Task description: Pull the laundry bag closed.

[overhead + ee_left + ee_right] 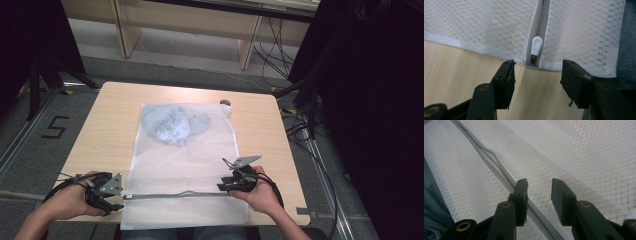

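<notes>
left gripper [537, 75] open, zipper pull [536, 45] at 12 o'clock, bare table [459, 67] below | right gripper [539, 192] open over mesh bag [574, 150] | bag's near edge overhangs the table, contents blurred

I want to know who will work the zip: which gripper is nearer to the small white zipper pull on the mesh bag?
Left. The left gripper has its open jaws just short of the white zipper pull; the right gripper is at the zip's far end.

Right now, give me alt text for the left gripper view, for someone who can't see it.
A white zipper pull sits at the end of a grey zipper on a white mesh laundry bag, just beyond the open left tongs. The bag's edge lies on a light wooden table.
</notes>
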Available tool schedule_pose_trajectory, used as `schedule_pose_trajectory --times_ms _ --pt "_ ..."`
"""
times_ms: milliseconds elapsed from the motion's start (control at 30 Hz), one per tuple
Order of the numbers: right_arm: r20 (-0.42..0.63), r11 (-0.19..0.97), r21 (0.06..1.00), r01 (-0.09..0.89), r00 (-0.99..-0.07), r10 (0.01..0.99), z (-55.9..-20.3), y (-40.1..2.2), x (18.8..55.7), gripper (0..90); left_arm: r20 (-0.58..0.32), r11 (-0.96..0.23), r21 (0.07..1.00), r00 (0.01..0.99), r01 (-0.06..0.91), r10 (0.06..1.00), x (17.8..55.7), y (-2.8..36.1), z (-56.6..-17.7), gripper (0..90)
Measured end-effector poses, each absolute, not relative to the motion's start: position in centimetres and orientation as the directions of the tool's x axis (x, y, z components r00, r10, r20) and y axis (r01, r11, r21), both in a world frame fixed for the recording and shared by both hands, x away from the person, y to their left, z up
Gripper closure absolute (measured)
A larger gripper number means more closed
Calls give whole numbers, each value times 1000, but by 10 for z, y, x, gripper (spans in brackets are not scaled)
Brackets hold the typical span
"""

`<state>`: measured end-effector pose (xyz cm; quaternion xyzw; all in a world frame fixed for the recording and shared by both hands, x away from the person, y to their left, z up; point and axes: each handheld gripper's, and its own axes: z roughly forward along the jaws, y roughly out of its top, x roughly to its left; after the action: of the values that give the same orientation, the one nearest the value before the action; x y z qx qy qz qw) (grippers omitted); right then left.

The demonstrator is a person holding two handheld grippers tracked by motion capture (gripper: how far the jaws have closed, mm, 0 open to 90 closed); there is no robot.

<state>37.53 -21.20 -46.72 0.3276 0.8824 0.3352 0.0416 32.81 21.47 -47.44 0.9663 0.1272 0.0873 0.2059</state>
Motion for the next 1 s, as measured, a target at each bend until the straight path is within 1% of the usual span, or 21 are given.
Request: schedule_pose_trajectory --times_ms 33,167,267,333,367,433,533,600,667,733,867,900,933,1000 --pt "157 570 598 563 -780 606 -465 -212 374 661 118 -884 419 953 207 279 328 214 -474 445" --pt "151 575 602 555 -785 600 -465 -211 373 645 123 -891 404 953 207 278 330 212 -472 454" --pt "148 576 603 552 -787 599 -464 -210 373 641 126 -903 391 962 175 241 334 208 -470 455" --pt "143 578 600 553 -785 602 -463 -209 374 641 126 -905 387 962 178 243 336 207 -470 456" --pt "146 566 620 544 -789 597 -462 -206 374 640 129 -916 371 968 156 217 340 206 -468 456" --pt "143 563 621 545 -786 602 -461 -204 374 640 129 -918 370 971 142 202 345 204 -469 457" --pt "155 575 600 556 -786 598 -458 -202 372 636 125 -928 346 974 136 189 351 201 -470 474" --pt "142 582 607 540 -795 590 -458 -202 373 635 127 -930 343 974 133 186 352 199 -470 474" --pt "159 574 601 557 -787 597 -458 -200 372 632 121 -935 335 978 119 168 353 198 -469 479" --pt "154 582 607 541 -799 581 -458 -200 374 628 113 -943 315 983 106 147 353 197 -469 488" --pt "159 574 608 548 -792 589 -459 -199 374 624 107 -953 288 985 99 135 353 197 -472 500" --pt "168 552 630 546 -790 590 -461 -197 374 624 107 -955 281 985 99 134 353 197 -472 503" --pt "168 564 612 555 -788 593 -460 -197 373 624 106 -955 281 985 99 133 353 198 -473 507" --pt "170 572 604 554 -791 588 -459 -197 373 624 110 -952 286 984 105 142 352 200 -473 516"
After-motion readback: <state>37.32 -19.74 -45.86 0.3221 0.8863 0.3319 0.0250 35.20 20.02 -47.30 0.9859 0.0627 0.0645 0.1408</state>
